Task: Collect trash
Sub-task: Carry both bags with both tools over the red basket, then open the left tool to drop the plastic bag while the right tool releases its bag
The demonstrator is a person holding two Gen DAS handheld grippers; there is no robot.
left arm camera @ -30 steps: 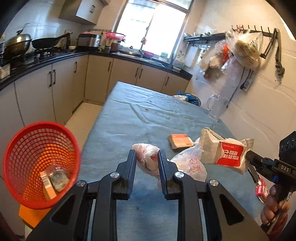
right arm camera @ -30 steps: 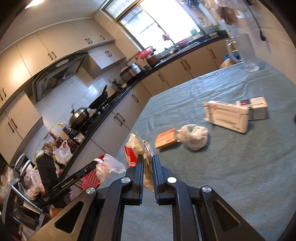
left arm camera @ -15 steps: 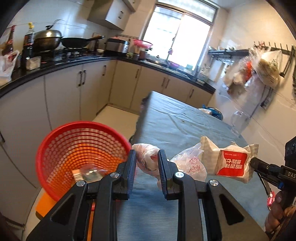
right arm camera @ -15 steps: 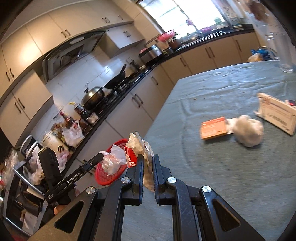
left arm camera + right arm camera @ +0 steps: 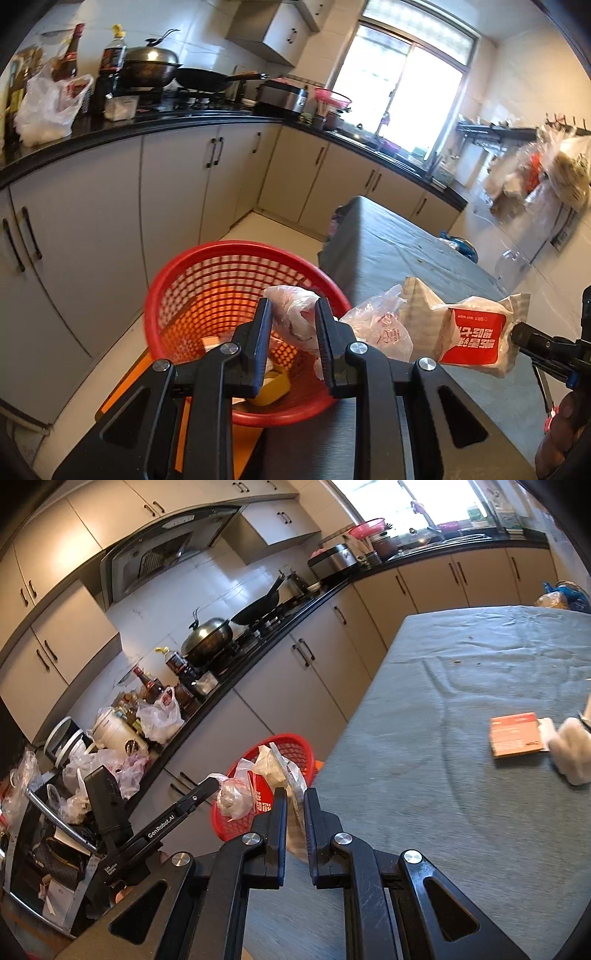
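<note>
My left gripper (image 5: 292,308) is shut on a crumpled clear plastic bag (image 5: 295,317), held over the near rim of the red mesh basket (image 5: 207,280). Some trash lies in the basket's bottom. My right gripper (image 5: 295,795) is shut on a white wrapper with a red label (image 5: 275,771); that wrapper (image 5: 469,332) hangs to the right of the basket, above the table's edge. In the right wrist view the left gripper (image 5: 218,784) with its bag (image 5: 232,797) sits in front of the basket (image 5: 291,744).
The grey-clothed table (image 5: 443,775) carries an orange box (image 5: 517,734) and a white crumpled wad (image 5: 570,749) at right. Cabinets and a black counter (image 5: 147,122) with pots and bottles run along the left. The basket stands on the floor beside the table's corner.
Both grippers swung left from over the table toward the basket, still gripping their trash. The basket now sits straight under the left gripper's bag.
</note>
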